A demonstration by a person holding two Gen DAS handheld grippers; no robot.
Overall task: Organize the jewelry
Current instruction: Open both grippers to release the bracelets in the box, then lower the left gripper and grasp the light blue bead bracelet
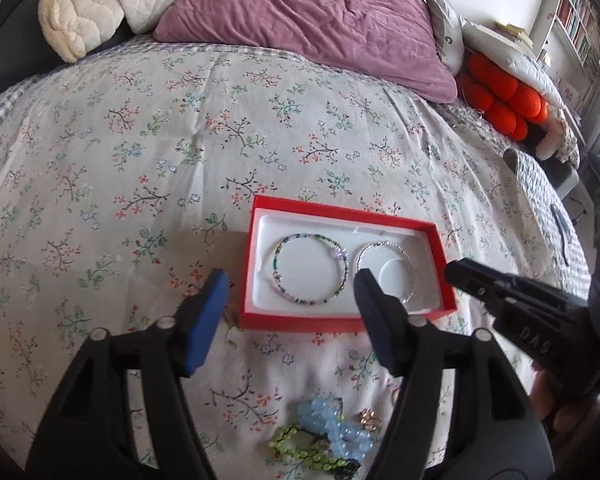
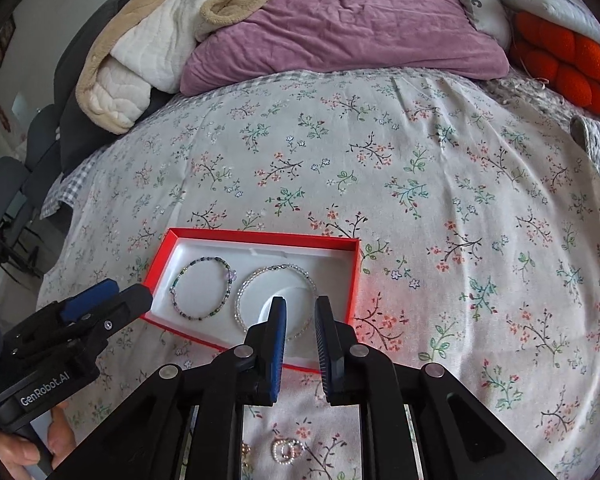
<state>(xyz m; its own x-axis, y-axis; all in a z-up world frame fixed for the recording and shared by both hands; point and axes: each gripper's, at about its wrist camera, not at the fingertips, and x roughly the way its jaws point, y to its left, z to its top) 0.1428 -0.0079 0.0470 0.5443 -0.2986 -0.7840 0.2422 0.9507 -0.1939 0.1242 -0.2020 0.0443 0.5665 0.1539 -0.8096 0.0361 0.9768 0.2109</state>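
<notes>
The left gripper (image 1: 290, 284) stands wide open and empty above the red box (image 1: 249, 264). The right gripper (image 2: 300, 310) shows a narrow gap, holding nothing. 2 bracelets lie in the box: a dark beaded bracelet (image 1: 278, 258) and a clear beaded bracelet (image 2: 242, 292). Both look light, limp and slippery; pinching across the strand should work best.

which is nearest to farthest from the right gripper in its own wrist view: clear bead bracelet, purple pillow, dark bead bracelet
From the right gripper:
1. Clear bead bracelet, in the red box, just beyond the fingertips.
2. Dark bead bracelet, in the box's left part.
3. Purple pillow, far across the bed.
</notes>
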